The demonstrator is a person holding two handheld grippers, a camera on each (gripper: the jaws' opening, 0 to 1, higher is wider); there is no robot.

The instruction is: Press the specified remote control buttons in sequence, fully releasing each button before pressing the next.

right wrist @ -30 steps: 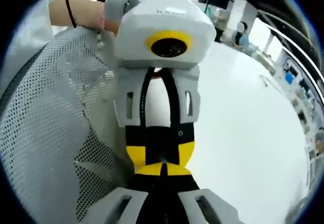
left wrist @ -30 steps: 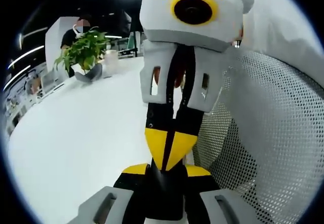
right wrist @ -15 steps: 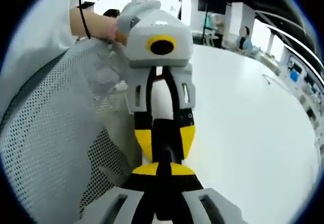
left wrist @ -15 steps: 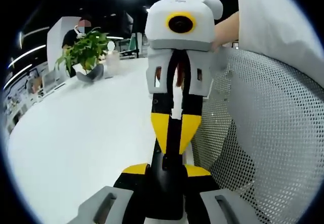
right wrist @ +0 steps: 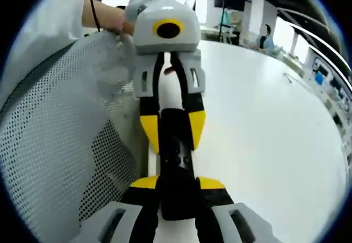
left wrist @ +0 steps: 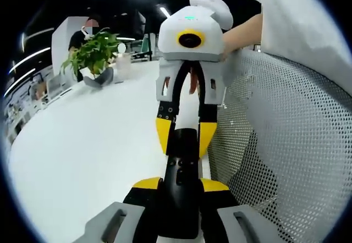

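Observation:
A slim black remote control [left wrist: 181, 166] lies lengthways between my two grippers, which face each other above a white table [left wrist: 82, 144]. In the left gripper view, my left gripper [left wrist: 181, 185] is shut on the remote's near end. My right gripper [left wrist: 184, 138] comes in from above with its yellow fingertips [left wrist: 163, 134] clamped on the far end. In the right gripper view the same remote control [right wrist: 176, 155] runs from my right gripper [right wrist: 177, 183] up to the left gripper [right wrist: 172, 130]. A few small buttons show on the remote's upper face.
A white mesh chair back [left wrist: 286, 155] stands close beside the grippers, also seen as the mesh chair back [right wrist: 55, 144]. A person's white sleeve [left wrist: 297, 23] hangs above it. A potted plant [left wrist: 91, 56] sits at the table's far side. The white table [right wrist: 264, 133] spreads out beyond.
The two grippers have drawn apart along the remote, so each looks smaller in the other's view. More of the black remote now shows between them.

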